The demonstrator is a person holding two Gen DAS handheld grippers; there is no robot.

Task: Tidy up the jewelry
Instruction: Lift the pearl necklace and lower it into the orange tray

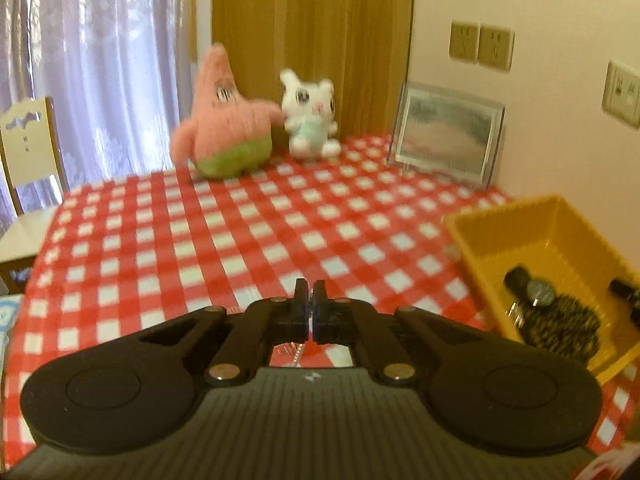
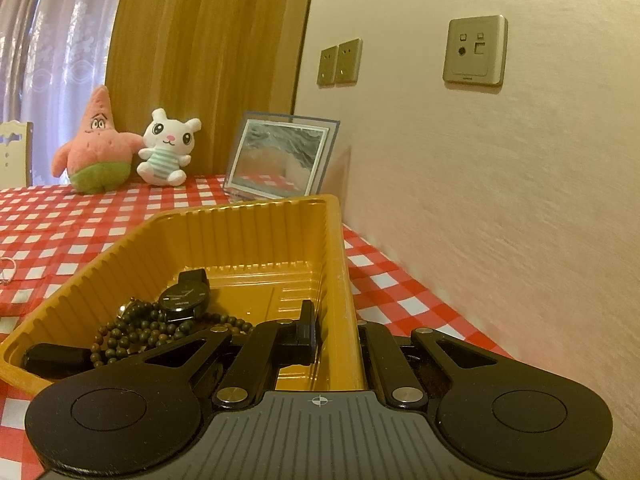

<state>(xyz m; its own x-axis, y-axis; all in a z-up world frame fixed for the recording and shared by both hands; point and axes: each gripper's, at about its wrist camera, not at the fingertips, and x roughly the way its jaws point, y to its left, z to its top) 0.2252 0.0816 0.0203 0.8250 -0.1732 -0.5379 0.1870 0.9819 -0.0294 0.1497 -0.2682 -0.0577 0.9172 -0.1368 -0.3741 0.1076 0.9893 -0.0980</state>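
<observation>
Quickly: we see the left tool (image 1: 308, 292) with its fingers pressed together at lower centre of the left wrist view, and something thin and silvery, maybe a fine chain (image 1: 296, 350), shows just below them; too blurred to say for sure that it is pinched, so we call it closed, contents uncertain. The right tool (image 2: 332, 322) straddles the right wall of the yellow tray (image 2: 240, 216) in the lower middle of the right wrist view, one finger inside, the other outside and mostly hidden, so we judge it clamped on that wall. Risks, as we judge them: if a chain is held, it is so thin it could slip out over the checked desk (image 1: 180, 240) before reaching the tray; a tug by the right tool could tip or slide the light tray and spill it; a dangling chain could snag on the beads. Tray contents: a black watch (image 2: 185, 294) near the middle, a dark bead bracelet (image 2: 136, 330) piled in front of it, and a black strap end (image 2: 56, 356) at lower left of the tray. One small pale item (image 2: 8, 270) lies on the desk at the left edge of the right wrist view, well apart from the tray, likely more jewelry to collect.
</observation>
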